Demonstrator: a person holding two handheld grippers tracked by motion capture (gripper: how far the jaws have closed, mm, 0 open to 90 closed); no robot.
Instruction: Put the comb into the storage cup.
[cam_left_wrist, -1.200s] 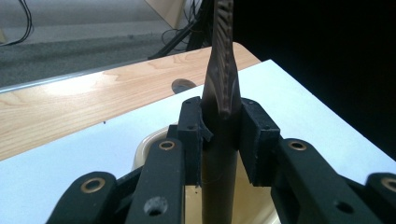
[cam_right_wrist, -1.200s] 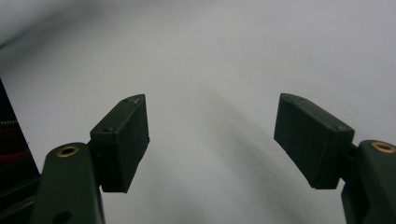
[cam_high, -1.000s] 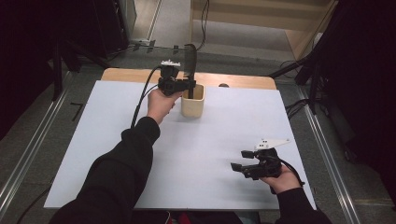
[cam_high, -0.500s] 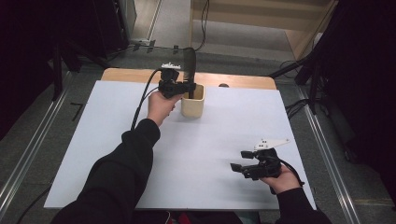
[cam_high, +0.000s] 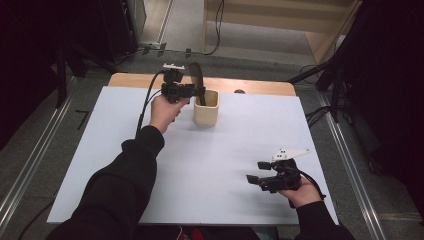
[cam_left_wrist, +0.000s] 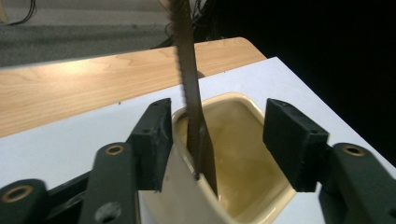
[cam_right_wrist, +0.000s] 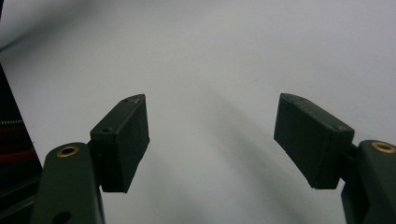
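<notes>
- Left gripper: held up at the far side of the white table, right at the cream cup. Its own camera has the jaws spread wide and grasping nothing, one black pad against the outside of the cup's near wall, the other over the far side of the rim.
- Cream cup: a squarish ceramic holder with a glossy inside, standing upright on the white table just short of the bare wooden strip along the far edge.
- Dark blade: a long, thin tool standing in the cup and leaning against its near wall. From above it reads merely as a curved dark strip rising past the rim; the left gripper view adds a toothed edge (saw-like, its lower end down inside the cup). It passes between the spread jaws without either pad closing on it.
- Right gripper: low over the near right part of the table, well apart from the cup, a grey three-cornered plate on top. Its own camera shows the jaws released, wide apart, bare white surface between them.
- Person: dark sleeves entering from the near edge in the high view.
</notes>
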